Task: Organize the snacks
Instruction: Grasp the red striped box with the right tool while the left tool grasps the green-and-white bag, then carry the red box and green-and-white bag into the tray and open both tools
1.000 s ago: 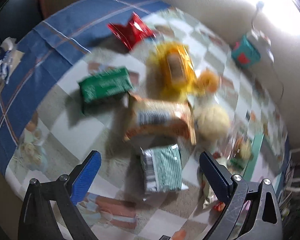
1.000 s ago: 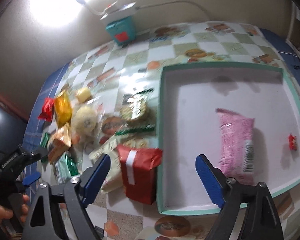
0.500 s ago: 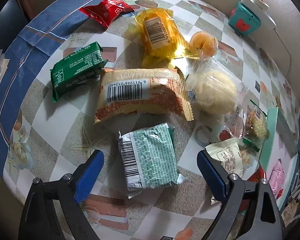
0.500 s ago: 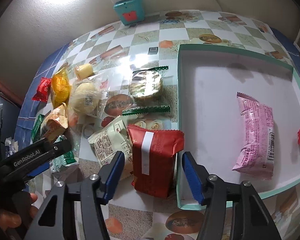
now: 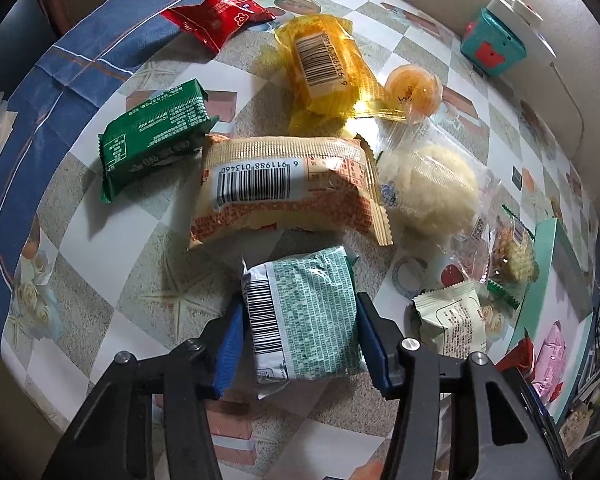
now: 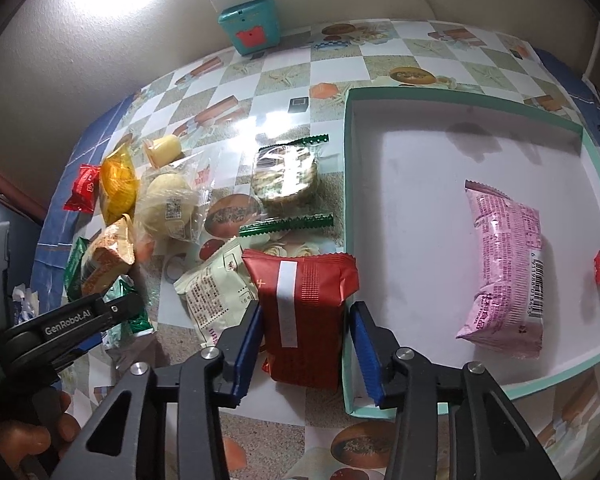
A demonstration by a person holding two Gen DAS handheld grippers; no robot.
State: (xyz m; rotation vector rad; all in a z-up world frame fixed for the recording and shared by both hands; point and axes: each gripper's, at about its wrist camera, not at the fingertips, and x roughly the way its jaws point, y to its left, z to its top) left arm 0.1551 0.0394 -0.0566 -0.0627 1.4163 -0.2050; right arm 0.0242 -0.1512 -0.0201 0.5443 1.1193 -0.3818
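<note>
The left tongs point steeply down at the surface. Their two blue pads have just been closing, and both now press on the sides of a green and white packet. In the right wrist view the left tongs reach in from the left edge, and fingers of the hand that holds them show below.

The right tongs also point steeply down. Their jaws have just been closing around a red packet. The left pad touches it. At the right pad, I cannot tell if it touches.
</note>
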